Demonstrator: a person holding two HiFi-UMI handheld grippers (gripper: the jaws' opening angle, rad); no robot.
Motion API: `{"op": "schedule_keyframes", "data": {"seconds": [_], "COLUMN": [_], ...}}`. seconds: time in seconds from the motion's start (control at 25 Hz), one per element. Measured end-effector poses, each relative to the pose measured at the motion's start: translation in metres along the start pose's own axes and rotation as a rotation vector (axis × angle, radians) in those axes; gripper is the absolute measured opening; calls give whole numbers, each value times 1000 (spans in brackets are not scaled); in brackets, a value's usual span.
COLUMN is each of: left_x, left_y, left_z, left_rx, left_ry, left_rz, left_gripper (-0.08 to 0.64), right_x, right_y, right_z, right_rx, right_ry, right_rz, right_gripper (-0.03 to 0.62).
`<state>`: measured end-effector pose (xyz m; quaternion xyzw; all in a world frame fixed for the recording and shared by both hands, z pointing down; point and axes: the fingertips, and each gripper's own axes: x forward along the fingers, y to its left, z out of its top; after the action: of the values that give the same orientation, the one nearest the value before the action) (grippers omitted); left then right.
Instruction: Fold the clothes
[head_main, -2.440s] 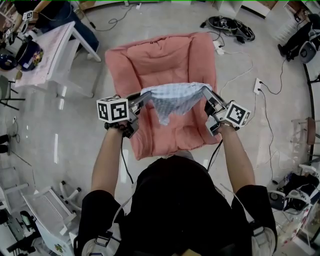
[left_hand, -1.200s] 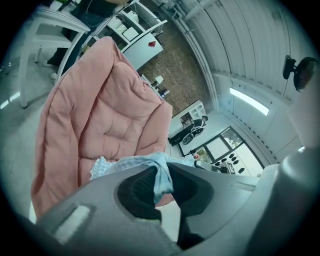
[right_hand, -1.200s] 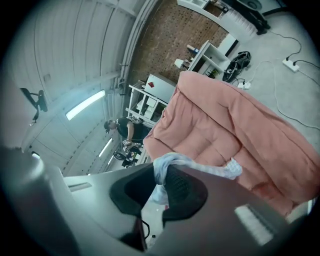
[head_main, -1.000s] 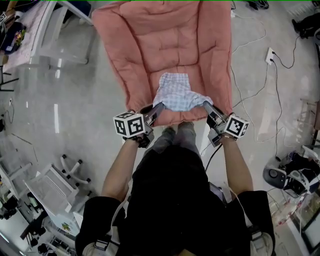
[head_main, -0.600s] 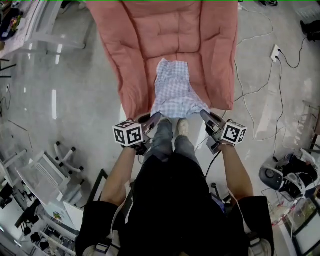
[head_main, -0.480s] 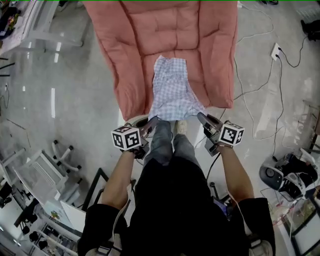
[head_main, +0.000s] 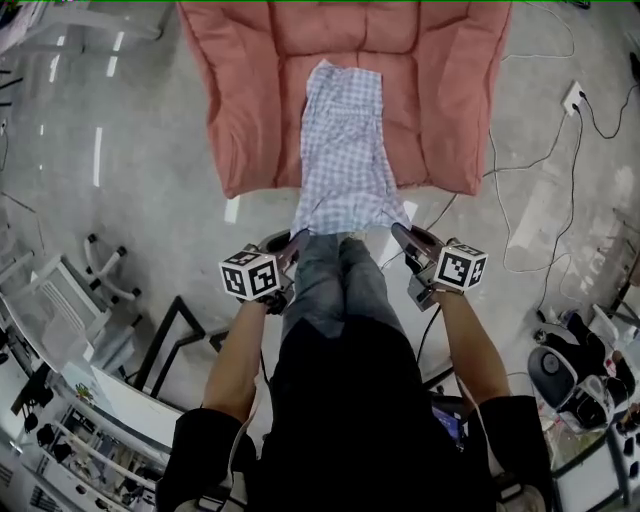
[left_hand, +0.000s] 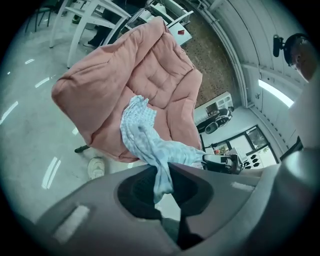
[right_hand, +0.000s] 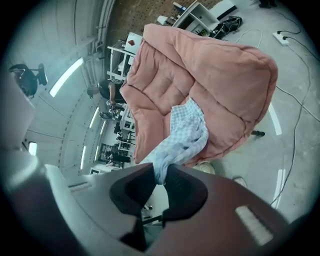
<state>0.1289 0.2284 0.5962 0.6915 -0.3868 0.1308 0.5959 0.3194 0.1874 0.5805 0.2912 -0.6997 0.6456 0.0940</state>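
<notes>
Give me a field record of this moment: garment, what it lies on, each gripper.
garment: blue-white checked cloth, stretched out lengthwise toward the person
support: pink cushion; the cloth's near end reaches past its front edge
left gripper: shut on the cloth's near left corner
right gripper: shut on the cloth's near right corner

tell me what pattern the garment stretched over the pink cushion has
A fine blue-and-white check on the garment; it shows best in the head view.
</notes>
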Motion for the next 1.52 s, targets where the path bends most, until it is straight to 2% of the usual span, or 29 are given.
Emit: {"op": "schedule_keyframes", "data": {"seconds": [0.36,0.56,0.68,0.92,1.24,1.52], "left_x": [9,8,8,11,33,62], "left_y": [27,26,21,5,10,21], "left_z": [-45,-33,-10,61,146,206], "left_rx": [-49,-23,11,56,55,-13], "left_ry": [9,4,-3,-31,-12,9], "left_rz": [59,72,85,79,57,42], "left_gripper": [35,35,35,35,37,38], "right_x": [7,10,13,22,50,79], "right_y": [-32,-23,-13,11,13,2], "right_z": [-46,-36,-17,41,119,178], "right_rx": [17,9,-4,-24,-4,34], "right_ry": [69,57,39,-27,-128,-215], "right_rz": [-31,-15,-10,0,-41,-109], "right_gripper": [41,41,41,41,41,41]}}
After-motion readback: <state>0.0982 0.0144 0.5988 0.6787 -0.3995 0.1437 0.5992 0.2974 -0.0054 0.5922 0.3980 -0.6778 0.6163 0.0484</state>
